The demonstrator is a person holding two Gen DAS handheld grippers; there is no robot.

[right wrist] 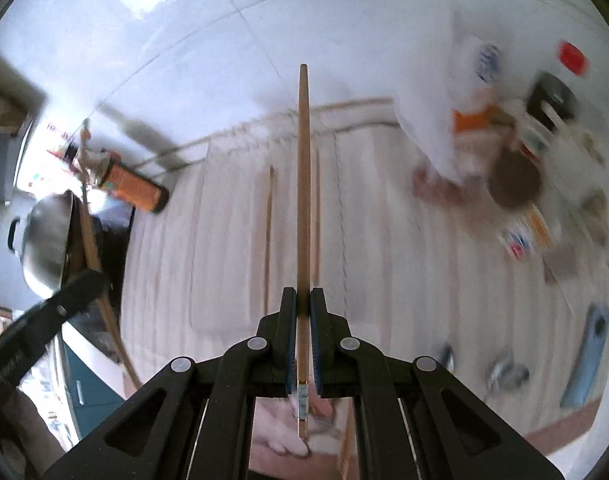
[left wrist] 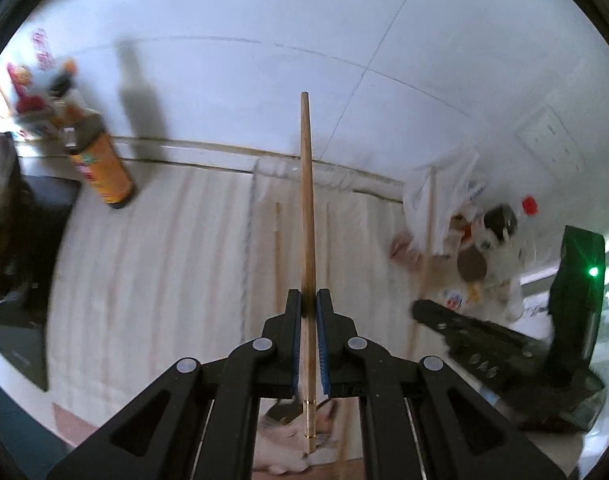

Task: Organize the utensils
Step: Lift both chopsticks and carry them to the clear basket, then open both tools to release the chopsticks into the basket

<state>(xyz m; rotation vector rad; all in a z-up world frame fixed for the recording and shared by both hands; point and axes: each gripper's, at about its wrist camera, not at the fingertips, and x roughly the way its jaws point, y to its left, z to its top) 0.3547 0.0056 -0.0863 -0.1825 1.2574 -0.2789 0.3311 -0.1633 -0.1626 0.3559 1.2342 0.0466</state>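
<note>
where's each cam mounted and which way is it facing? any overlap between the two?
Left wrist: on the left tool, looking forward along the chopstick it clamps, over the white mat toward the wall; the right tool shows at right.
Right wrist: on the right tool, facing along its own chopstick over the same mat; the left tool shows at left.
Shared: the mat, the orange bottle, the clutter by the white bag.

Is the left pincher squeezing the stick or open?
Shut: the left gripper pinches the chopstick between both fingers, no gap showing.
</note>
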